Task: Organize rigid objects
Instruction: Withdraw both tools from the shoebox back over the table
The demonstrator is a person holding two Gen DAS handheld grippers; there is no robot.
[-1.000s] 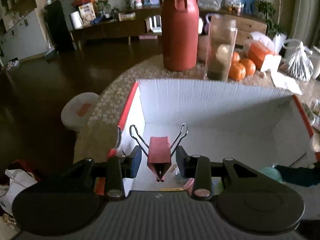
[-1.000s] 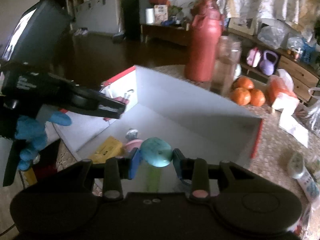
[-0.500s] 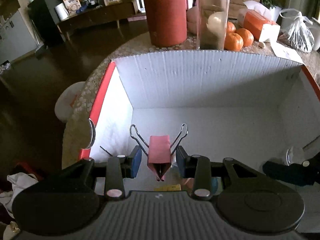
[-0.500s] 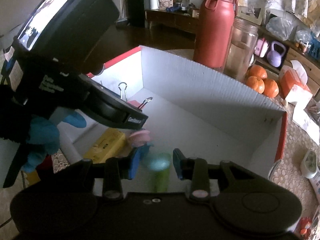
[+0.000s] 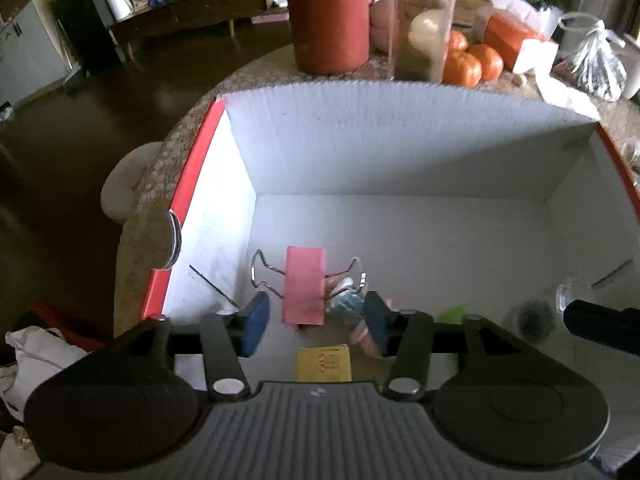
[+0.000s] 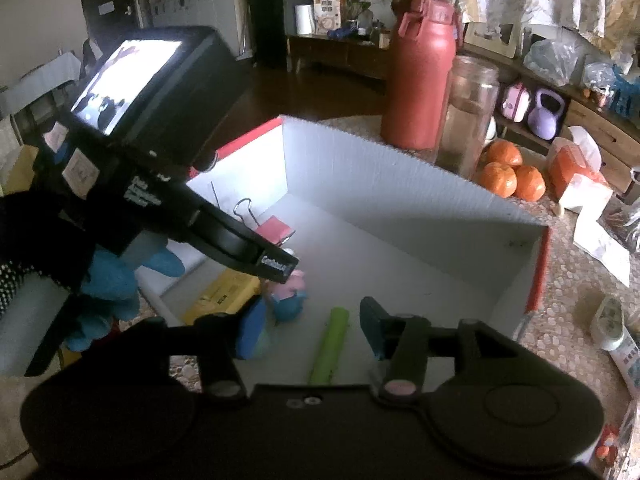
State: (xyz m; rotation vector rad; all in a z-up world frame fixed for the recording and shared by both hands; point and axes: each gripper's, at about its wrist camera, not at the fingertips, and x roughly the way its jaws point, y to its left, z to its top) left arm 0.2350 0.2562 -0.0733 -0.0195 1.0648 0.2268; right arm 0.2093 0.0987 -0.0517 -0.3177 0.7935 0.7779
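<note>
We've let go: the pink binder clip (image 5: 303, 288) now lies free in the white box (image 5: 400, 144), left gripper (image 5: 316, 320) fingers wide; right gripper (image 6: 310, 330) fingers wide too, above the green tube (image 6: 330, 346).

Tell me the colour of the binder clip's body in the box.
Pink, with silver wire handles; the binder clip shows best in the left wrist view.

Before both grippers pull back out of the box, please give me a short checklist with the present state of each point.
1. Left gripper open: ok.
2. Pink binder clip free between the fingers: ok, gaps on both sides.
3. Clip resting on the floor of the white box: cannot tell.
4. Right gripper open and holding nothing: ok.
5. Green tube lying in the box: ok.
6. Grippers apart from each other: ok.
</note>
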